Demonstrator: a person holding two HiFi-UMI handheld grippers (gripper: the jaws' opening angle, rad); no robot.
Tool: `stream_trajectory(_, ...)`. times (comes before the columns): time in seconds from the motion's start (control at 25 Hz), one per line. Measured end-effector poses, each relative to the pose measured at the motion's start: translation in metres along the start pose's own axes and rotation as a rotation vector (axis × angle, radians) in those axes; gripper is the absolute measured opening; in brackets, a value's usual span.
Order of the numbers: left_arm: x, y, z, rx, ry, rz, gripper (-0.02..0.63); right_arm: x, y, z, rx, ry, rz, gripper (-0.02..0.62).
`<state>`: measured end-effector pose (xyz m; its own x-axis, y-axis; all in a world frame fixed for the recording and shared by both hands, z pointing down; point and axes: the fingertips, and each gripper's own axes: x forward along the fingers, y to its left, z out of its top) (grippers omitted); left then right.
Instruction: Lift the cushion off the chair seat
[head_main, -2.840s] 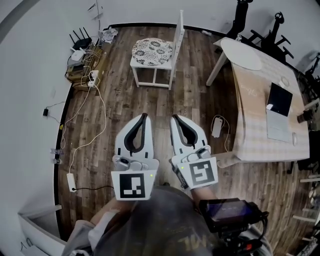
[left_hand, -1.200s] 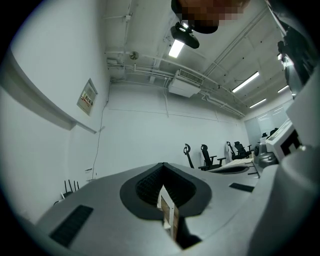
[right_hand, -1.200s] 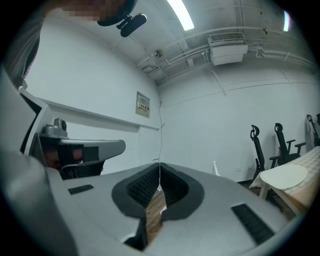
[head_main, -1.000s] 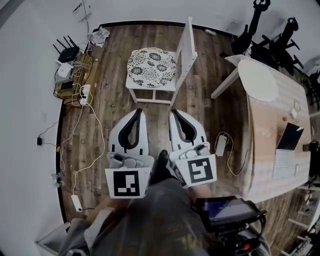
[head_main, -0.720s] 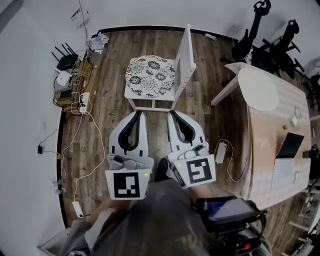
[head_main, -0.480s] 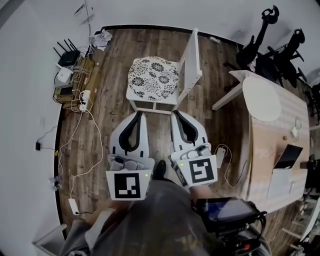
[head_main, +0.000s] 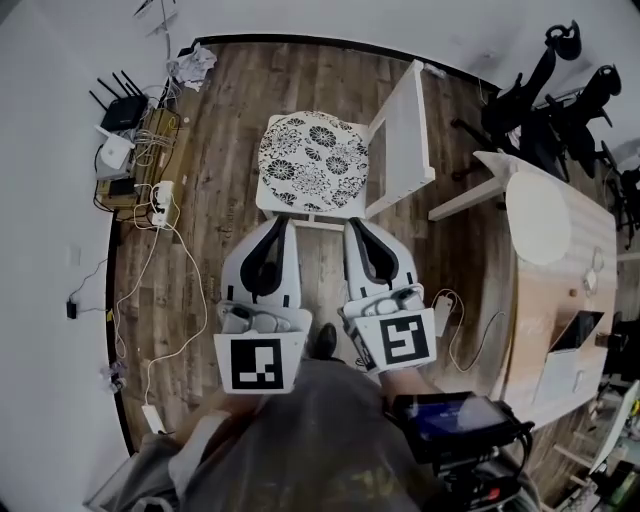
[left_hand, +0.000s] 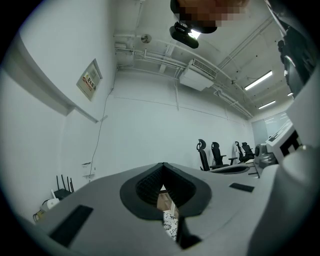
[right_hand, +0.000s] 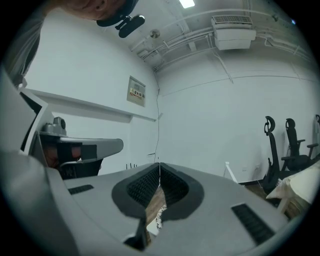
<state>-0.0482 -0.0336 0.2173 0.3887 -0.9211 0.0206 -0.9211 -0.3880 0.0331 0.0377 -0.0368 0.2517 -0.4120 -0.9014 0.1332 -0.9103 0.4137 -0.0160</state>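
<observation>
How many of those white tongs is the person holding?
2. The left tongs and the right tongs lie side by side, tips near the white chair's front edge, both shut and empty.

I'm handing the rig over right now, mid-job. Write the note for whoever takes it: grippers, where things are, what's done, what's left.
Left gripper: jaws together, empty, tip just short of the front edge of the white chair.
Right gripper: jaws together, empty, alongside the left.
Cushion: floral, lying flat on the chair seat, not touched.
Done: grippers lined up facing the chair.
Left: open the jaws, grip the cushion's near edge, lift it off the seat.
</observation>
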Motion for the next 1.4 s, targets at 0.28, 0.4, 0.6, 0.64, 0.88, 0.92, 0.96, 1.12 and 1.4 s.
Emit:
stream_trajectory(0.28, 0.070, 0.076, 0.013, 0.018, -0.023, -0.038, 0.006, 0.099, 0.000, 0.024, -0.006, -0.038, -0.039, 0.008)
stream_trajectory(0.4, 0.091, 0.097, 0.017, 0.016, -0.029, -0.053, 0.006, 0.126, -0.004, 0.034, -0.013, -0.049, -0.063, 0.008)
stream_trajectory(0.6, 0.122, 0.117, 0.016, 0.023, -0.017, -0.095, 0.006, 0.158, -0.016, 0.043, -0.014, -0.059, -0.110, 0.008)
stream_trajectory(0.64, 0.127, 0.119, 0.015, 0.025, -0.013, -0.106, 0.006, 0.162, -0.019, 0.043, -0.012, -0.059, -0.121, 0.008)
stream_trajectory(0.88, 0.150, 0.112, 0.005, 0.016, 0.012, -0.156, 0.006, 0.170, -0.038, 0.036, 0.005, -0.040, -0.169, 0.008)
stream_trajectory(0.92, 0.153, 0.109, 0.003, 0.017, 0.021, -0.165, 0.006, 0.170, -0.042, 0.034, 0.008, -0.035, -0.175, 0.008)
stream_trajectory(0.96, 0.157, 0.107, 0.000, 0.012, 0.032, -0.172, 0.006, 0.171, -0.047, 0.034, 0.010, -0.032, -0.179, 0.008)
stream_trajectory(1.12, 0.176, 0.096, -0.004, -0.001, 0.045, -0.187, 0.006, 0.178, -0.065, 0.031, 0.019, -0.029, -0.174, 0.008)
stream_trajectory(1.4, 0.199, 0.089, -0.012, -0.004, 0.060, -0.176, 0.006, 0.195, -0.082, 0.023, 0.016, -0.013, -0.139, 0.008)
